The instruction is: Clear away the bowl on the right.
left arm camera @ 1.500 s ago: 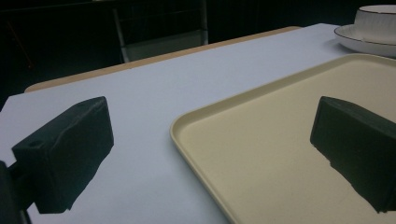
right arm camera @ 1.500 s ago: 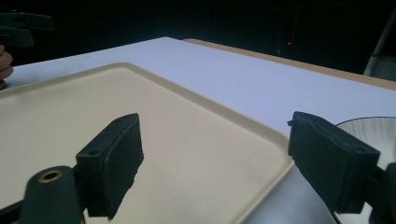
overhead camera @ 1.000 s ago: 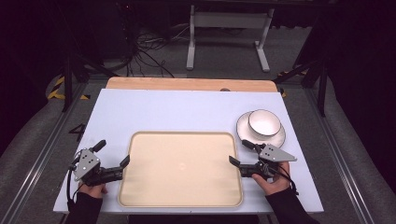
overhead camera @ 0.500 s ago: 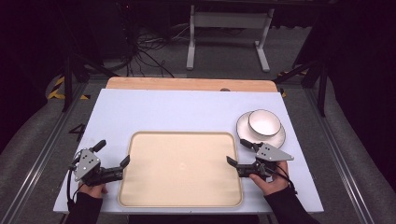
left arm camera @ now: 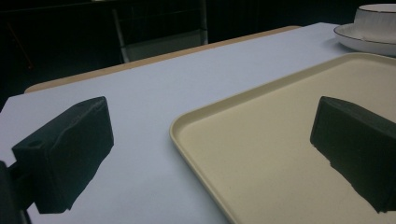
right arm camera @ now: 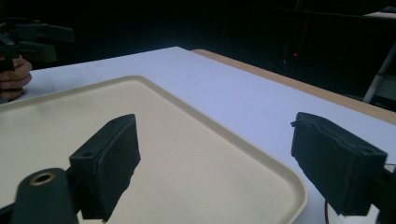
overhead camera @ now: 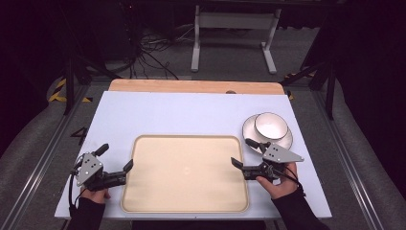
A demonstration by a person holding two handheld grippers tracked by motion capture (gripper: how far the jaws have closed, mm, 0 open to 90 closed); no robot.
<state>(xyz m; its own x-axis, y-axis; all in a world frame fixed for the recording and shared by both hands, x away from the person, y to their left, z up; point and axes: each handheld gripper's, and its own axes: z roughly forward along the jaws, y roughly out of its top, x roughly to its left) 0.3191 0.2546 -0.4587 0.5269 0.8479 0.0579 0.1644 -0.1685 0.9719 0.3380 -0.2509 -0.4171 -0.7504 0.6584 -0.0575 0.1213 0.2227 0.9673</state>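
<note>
A beige tray [overhead camera: 186, 138] lies empty at the table's near middle. My left gripper [overhead camera: 116, 156] is open and straddles the tray's left rim [left arm camera: 187, 140], with one jaw over the tray and the other over the white tabletop. At the tray's right rim [right arm camera: 268, 163] my right gripper [overhead camera: 242, 152] is open too and straddles that rim near its far corner. From the left gripper [left arm camera: 210, 149] and the right gripper [right arm camera: 222, 163] I see nothing held between the jaws.
A white bowl [overhead camera: 270, 125] sits on a saucer [overhead camera: 249, 132] just beyond the right gripper, also seen as a bowl [left arm camera: 376, 14]. A wooden strip [overhead camera: 191, 86] lines the table's far edge. The person's other hand [right arm camera: 14, 79] appears across the tray.
My right gripper has edged slightly left over the tray's right rim. The left gripper has stayed where it was.
</note>
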